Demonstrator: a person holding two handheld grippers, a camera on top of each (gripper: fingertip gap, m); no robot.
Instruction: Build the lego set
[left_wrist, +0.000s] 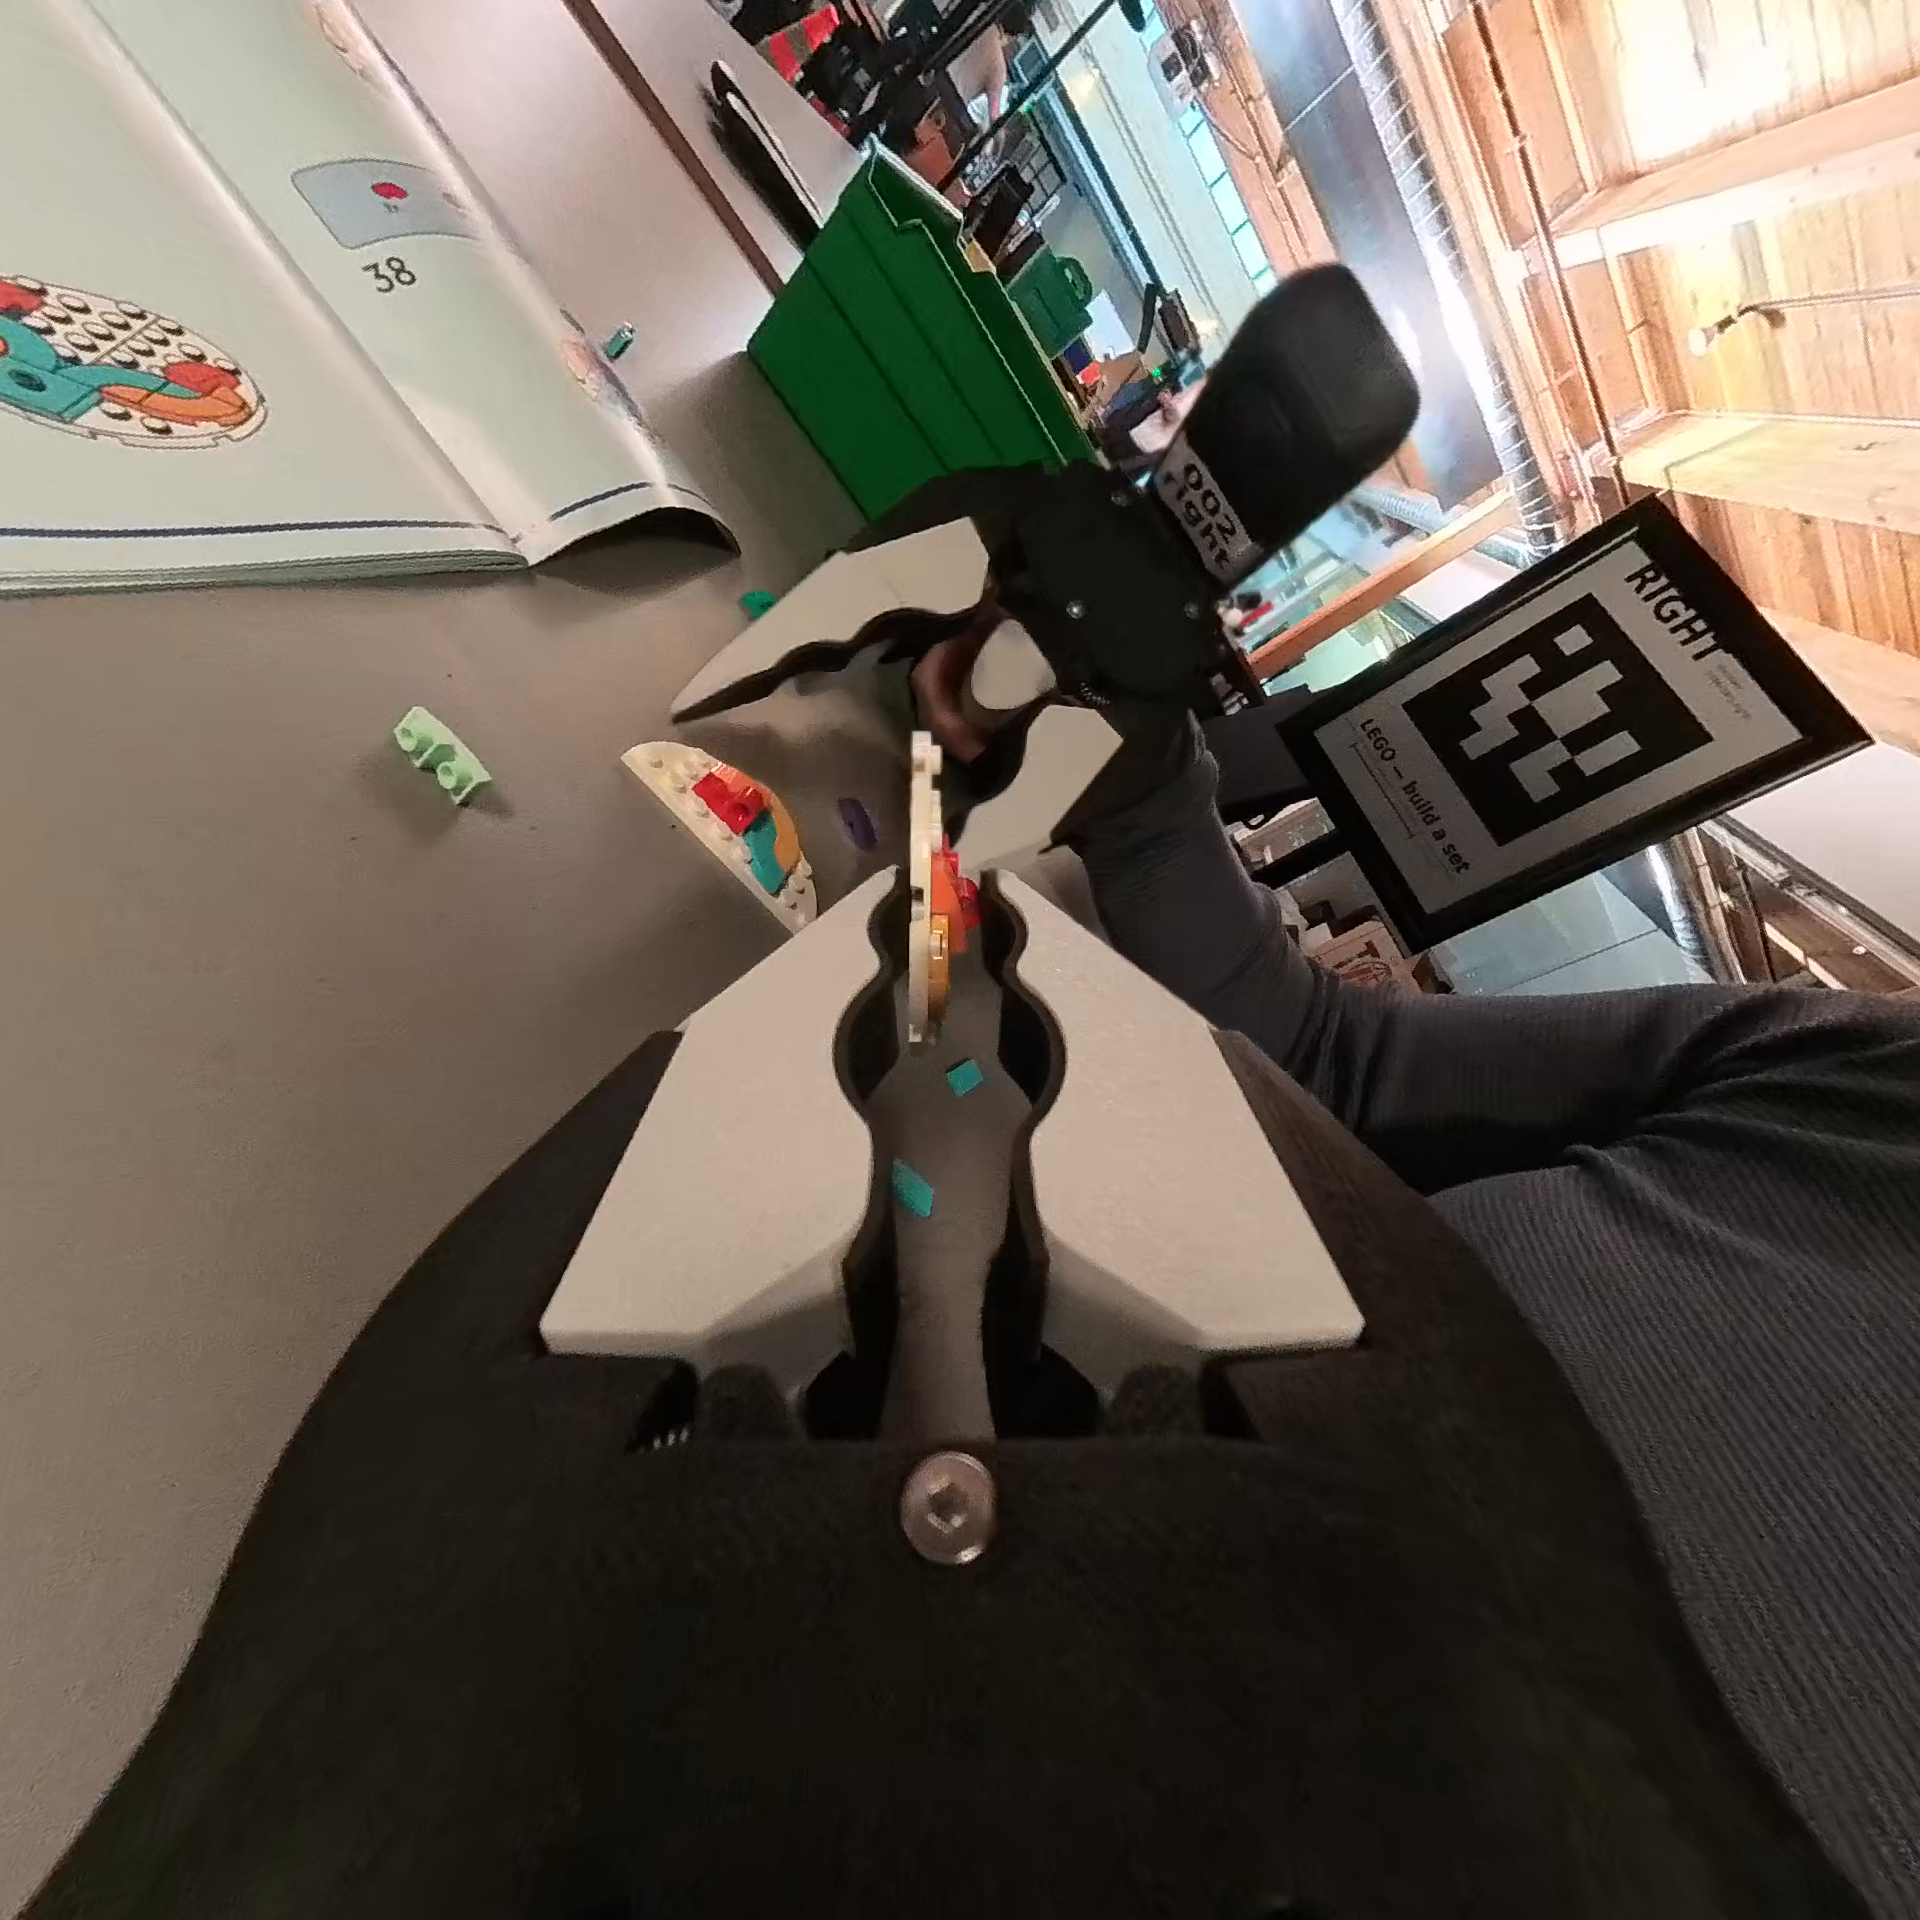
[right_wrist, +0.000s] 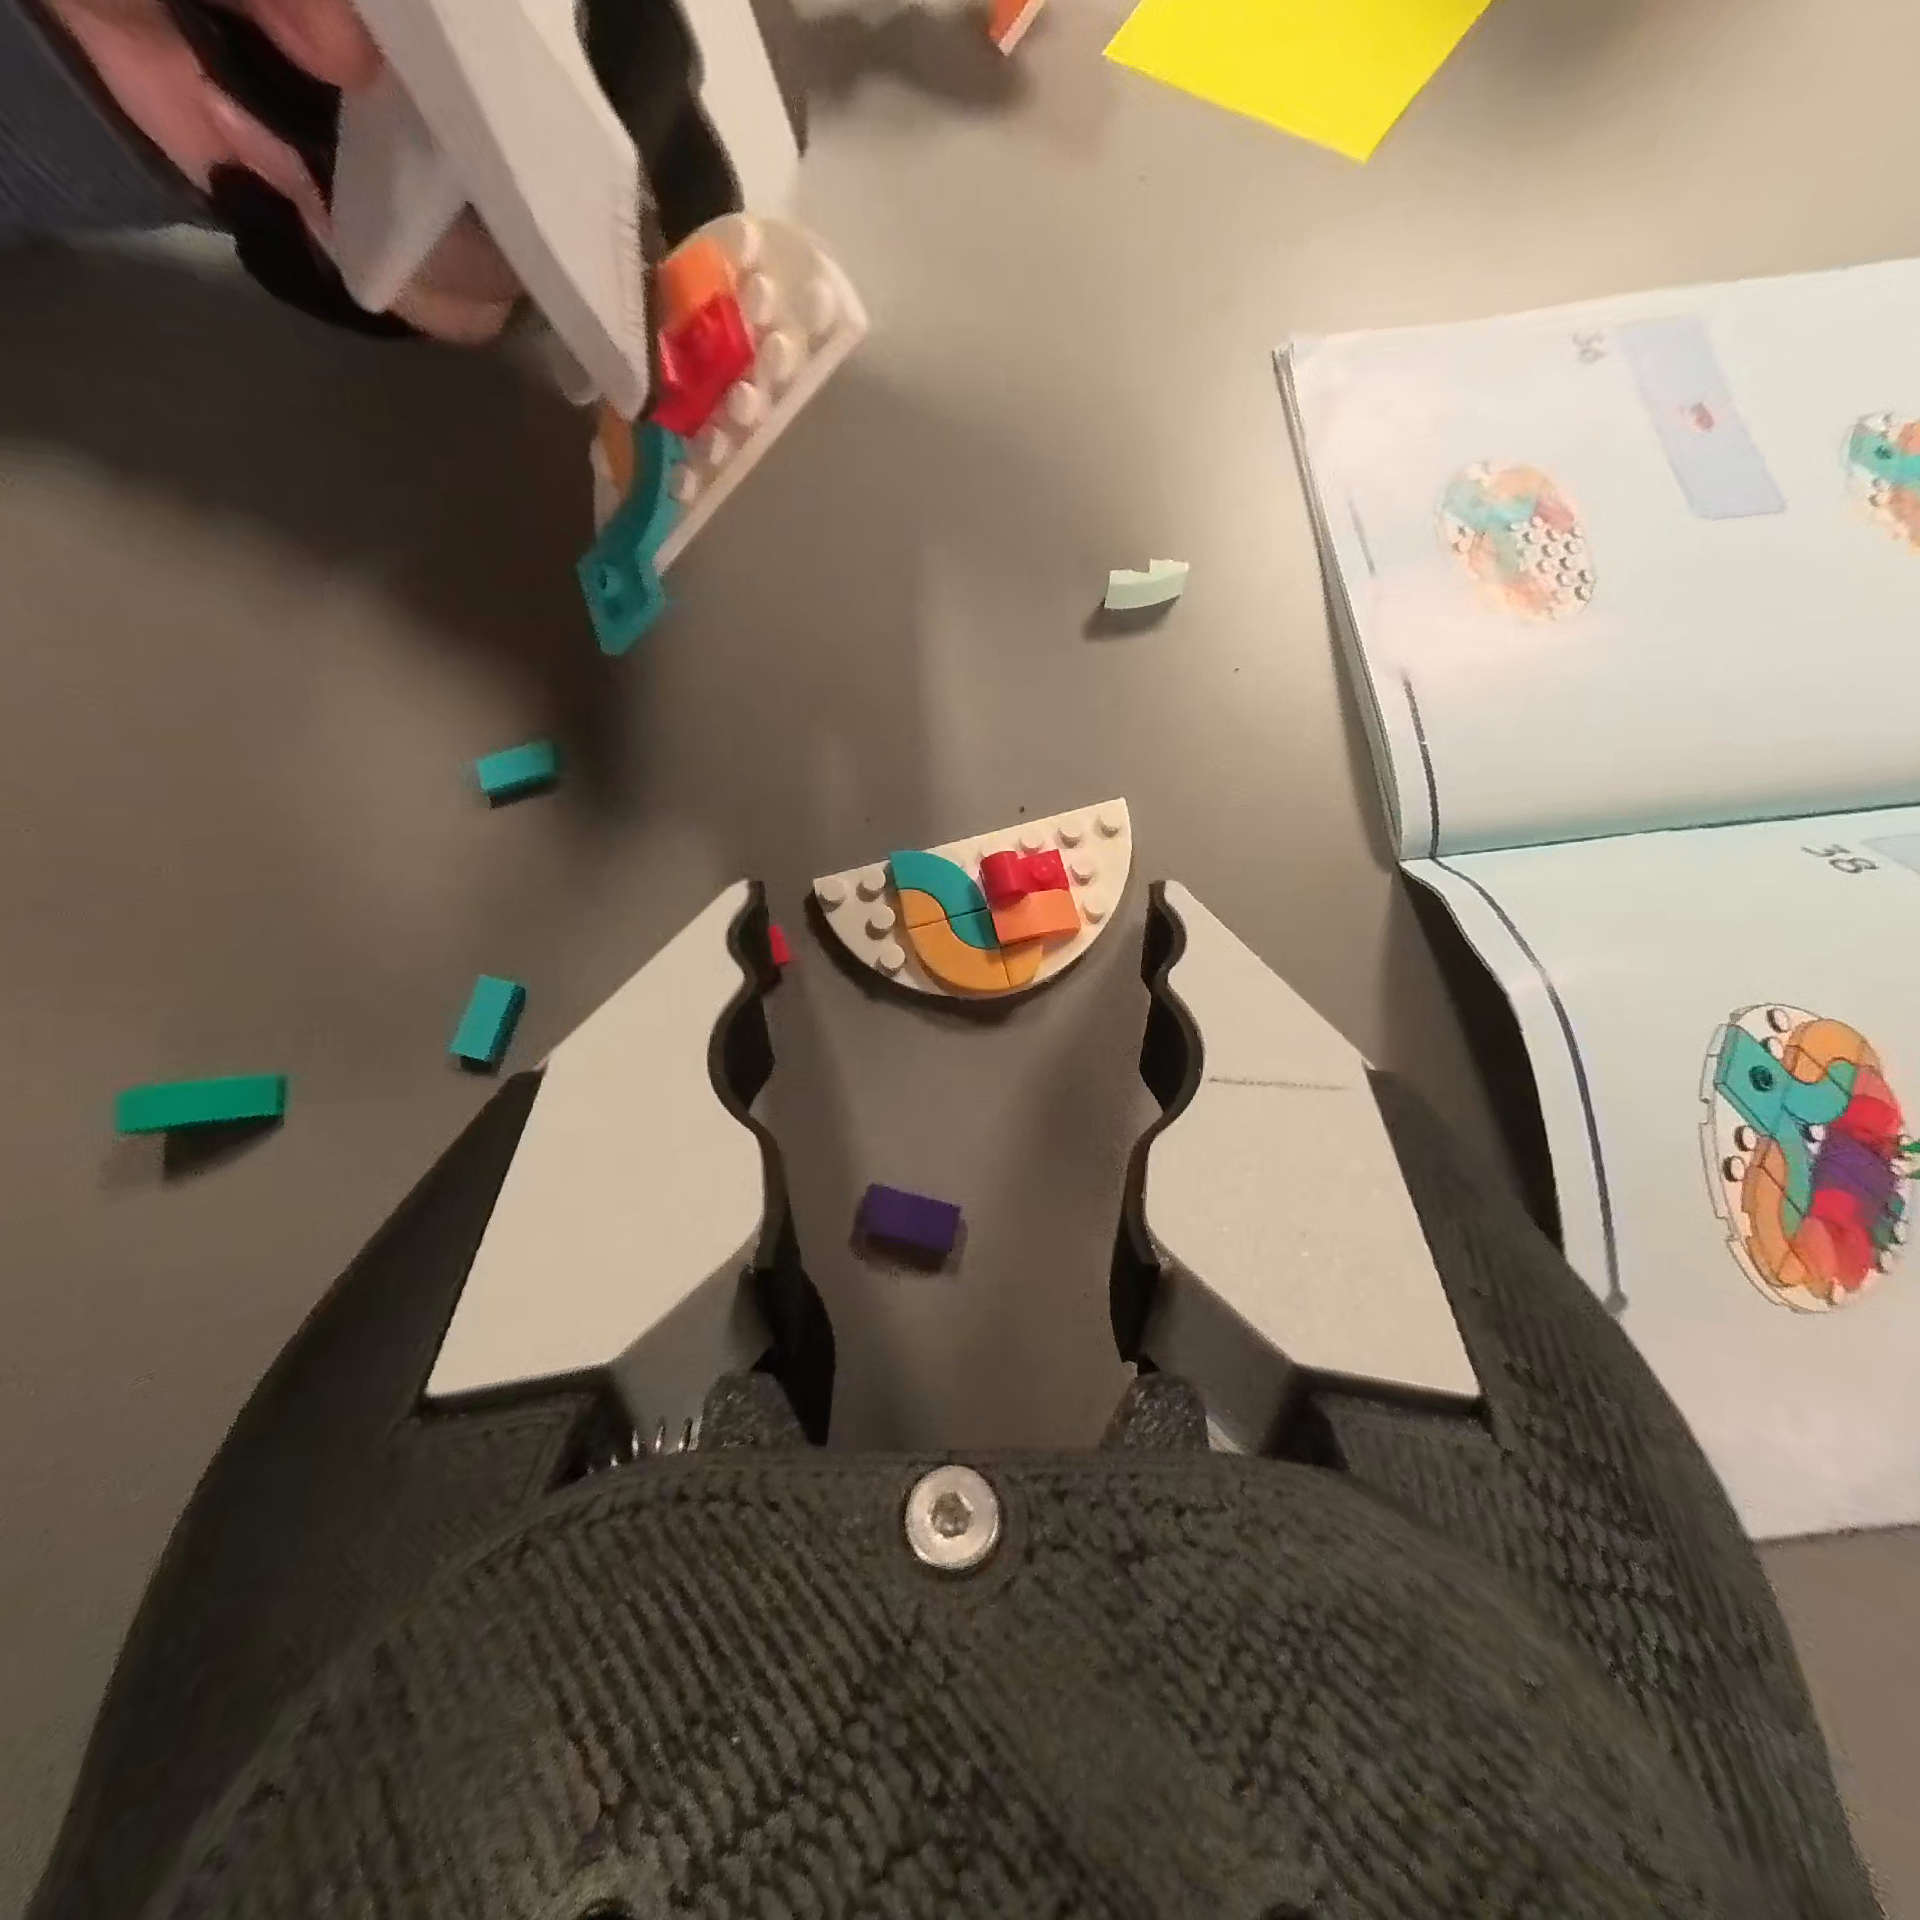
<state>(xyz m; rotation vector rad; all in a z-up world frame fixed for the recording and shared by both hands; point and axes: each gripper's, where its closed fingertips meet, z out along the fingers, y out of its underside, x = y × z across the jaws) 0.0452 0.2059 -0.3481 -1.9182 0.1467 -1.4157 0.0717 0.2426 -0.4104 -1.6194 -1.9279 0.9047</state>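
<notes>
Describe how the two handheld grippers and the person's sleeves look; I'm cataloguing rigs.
Both the left gripper and the right gripper have pale grey wedge fingers with wavy black inner pads, on textured black bodies with a silver hex bolt. The sleeve is dark grey ribbed fabric.

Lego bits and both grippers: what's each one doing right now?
Left gripper: shut on held plate.
Held plate: off the table, tilted, clamped on edge.
Right gripper: open, empty, above the table.
Table plate: flat on the table, untouched.
Purple brick: loose on the table.
Booklet: lying open.
</notes>
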